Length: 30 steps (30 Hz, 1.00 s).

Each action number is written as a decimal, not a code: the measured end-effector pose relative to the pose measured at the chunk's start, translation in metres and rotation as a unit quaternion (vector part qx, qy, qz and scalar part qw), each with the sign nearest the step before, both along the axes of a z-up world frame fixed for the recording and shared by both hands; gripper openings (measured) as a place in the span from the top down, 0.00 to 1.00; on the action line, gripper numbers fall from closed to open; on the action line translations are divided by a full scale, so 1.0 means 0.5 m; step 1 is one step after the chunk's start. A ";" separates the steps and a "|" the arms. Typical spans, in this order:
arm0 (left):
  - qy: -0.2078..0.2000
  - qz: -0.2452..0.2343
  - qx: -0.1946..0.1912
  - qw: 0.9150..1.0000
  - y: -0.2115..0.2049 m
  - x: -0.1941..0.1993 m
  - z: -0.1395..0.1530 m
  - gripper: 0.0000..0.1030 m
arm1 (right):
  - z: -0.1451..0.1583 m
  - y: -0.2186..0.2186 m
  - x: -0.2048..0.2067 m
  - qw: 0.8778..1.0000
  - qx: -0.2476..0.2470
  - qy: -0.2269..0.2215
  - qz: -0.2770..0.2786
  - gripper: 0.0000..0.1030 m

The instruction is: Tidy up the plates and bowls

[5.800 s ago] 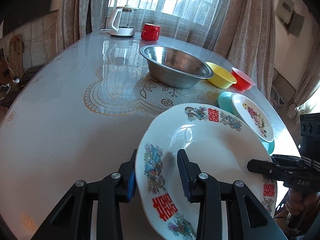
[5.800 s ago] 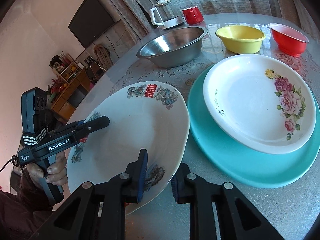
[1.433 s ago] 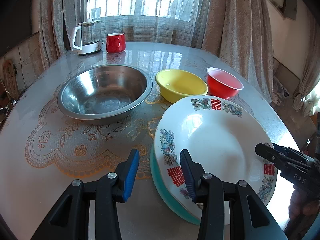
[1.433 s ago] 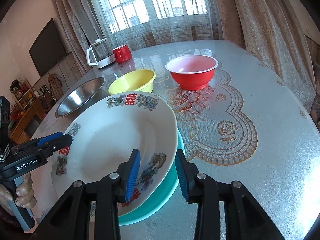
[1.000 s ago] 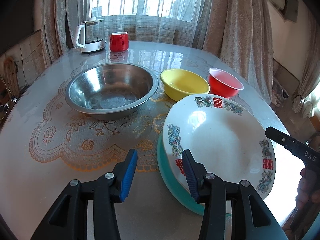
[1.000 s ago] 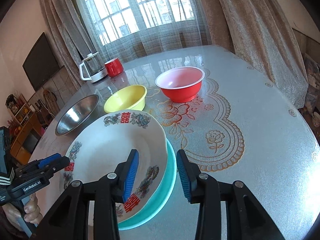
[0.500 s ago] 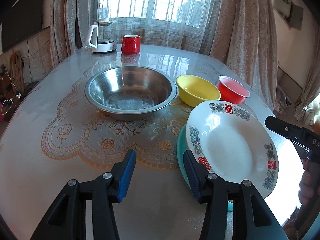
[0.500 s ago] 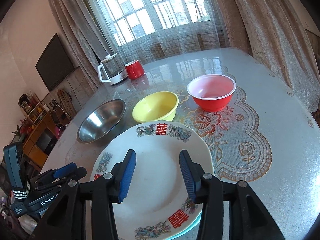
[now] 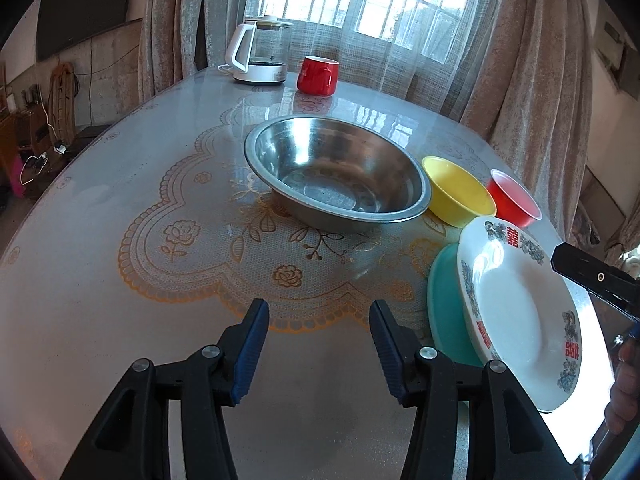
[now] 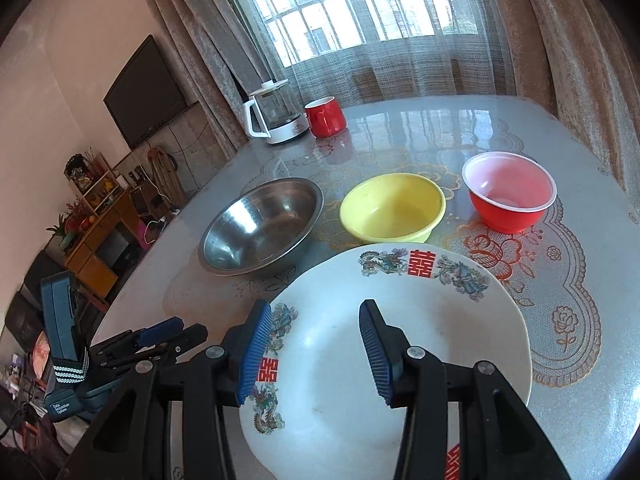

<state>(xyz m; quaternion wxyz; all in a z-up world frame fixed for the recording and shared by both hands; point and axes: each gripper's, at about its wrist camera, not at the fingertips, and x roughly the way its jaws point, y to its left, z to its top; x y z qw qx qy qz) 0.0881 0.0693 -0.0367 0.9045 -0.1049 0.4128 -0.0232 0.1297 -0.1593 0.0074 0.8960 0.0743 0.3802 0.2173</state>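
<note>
A white plate with red characters and bird motifs (image 9: 516, 308) lies on top of a teal plate (image 9: 444, 300) at the table's near right. In a row behind stand a large steel bowl (image 9: 336, 176), a yellow bowl (image 9: 456, 190) and a red bowl (image 9: 512, 200). My left gripper (image 9: 318, 312) hovers over bare tablecloth left of the plates, its jaws opening with nothing between them. My right gripper (image 10: 316, 312) is open above the white plate (image 10: 440, 320), not touching it. The steel bowl (image 10: 260, 228), yellow bowl (image 10: 394, 208) and red bowl (image 10: 508, 196) lie beyond it.
A white-based glass kettle (image 9: 260, 54) and a red mug (image 9: 318, 74) stand at the far edge by the curtained window. The table's right edge runs close beside the plate stack. A person's hand holds the right gripper at the frame's right edge.
Both grippers, earlier shut on the white plate, have set it on the teal stack, let go and drawn back. The left one has swung left over the cloth; both jaws stand wider.
</note>
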 end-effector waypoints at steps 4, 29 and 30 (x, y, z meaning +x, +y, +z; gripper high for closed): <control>0.000 0.014 -0.001 1.000 0.025 0.006 0.000 0.47 | -0.001 0.028 0.010 1.000 -0.002 0.005 0.017 0.55; -0.010 0.047 -0.021 0.999 0.118 0.057 0.027 0.38 | -0.009 0.131 0.135 0.997 -0.005 0.070 0.033 0.55; -0.014 0.048 -0.023 0.998 0.120 0.059 0.029 0.36 | -0.010 0.131 0.143 0.997 -0.004 0.074 0.028 0.55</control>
